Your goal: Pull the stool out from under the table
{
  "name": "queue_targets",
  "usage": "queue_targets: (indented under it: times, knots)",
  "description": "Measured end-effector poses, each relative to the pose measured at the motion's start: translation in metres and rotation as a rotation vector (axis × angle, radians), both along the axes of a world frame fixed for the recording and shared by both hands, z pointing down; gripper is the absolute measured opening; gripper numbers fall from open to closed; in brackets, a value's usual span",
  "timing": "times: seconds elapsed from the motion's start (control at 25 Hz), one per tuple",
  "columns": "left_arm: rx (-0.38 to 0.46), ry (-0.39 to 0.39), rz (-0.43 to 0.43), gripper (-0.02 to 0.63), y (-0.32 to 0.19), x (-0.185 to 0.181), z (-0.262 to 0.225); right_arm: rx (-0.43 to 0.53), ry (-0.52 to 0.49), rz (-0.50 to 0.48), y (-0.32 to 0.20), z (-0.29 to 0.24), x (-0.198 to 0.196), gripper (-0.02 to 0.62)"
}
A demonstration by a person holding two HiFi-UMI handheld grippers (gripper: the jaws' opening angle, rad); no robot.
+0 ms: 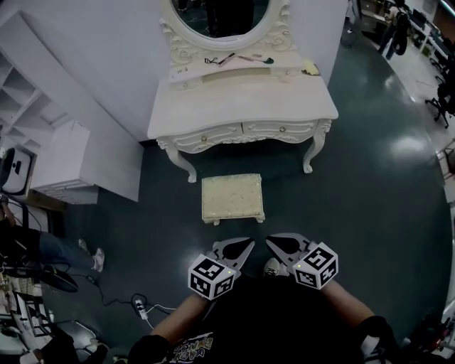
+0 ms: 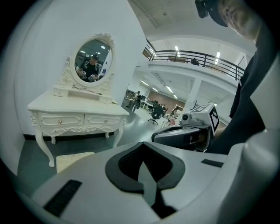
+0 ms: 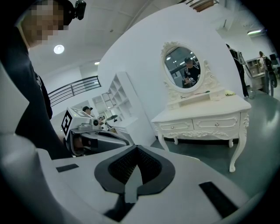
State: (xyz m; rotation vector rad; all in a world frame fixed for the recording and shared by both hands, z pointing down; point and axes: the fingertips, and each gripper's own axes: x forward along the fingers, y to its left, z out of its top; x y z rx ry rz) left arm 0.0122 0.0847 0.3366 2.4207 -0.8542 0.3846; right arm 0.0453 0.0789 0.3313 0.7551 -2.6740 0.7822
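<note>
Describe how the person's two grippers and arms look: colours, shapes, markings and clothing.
The left gripper and right gripper are alike: pale grey shells tapering to pointed jaws, lined with dark ribbed pads. Each carries a white cube printed with black square markers. The person wears a black top with a yellowish print; its sleeves stop short of the forearms.

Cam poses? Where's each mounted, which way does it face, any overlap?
Head view: on the person's head, facing steeply down at the stool in front of the table; forearms, left tool and right tool show.
Left gripper view: on the left tool, along its shut jaws toward the table; right tool at right.
Right gripper view: on the right tool, same heading; left tool at left.
Shared: all three see the table and mirror.
</note>
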Motion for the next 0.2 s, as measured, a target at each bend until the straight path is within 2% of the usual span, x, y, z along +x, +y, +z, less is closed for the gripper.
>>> queue_targets:
  times: [0.2]
  knots:
    - [0.002, 0.001, 0.003, 0.008, -0.001, 0.0054, 0.0003, 0.002, -0.003, 0.006, -0.0008, 0.001, 0.0052, 0.028]
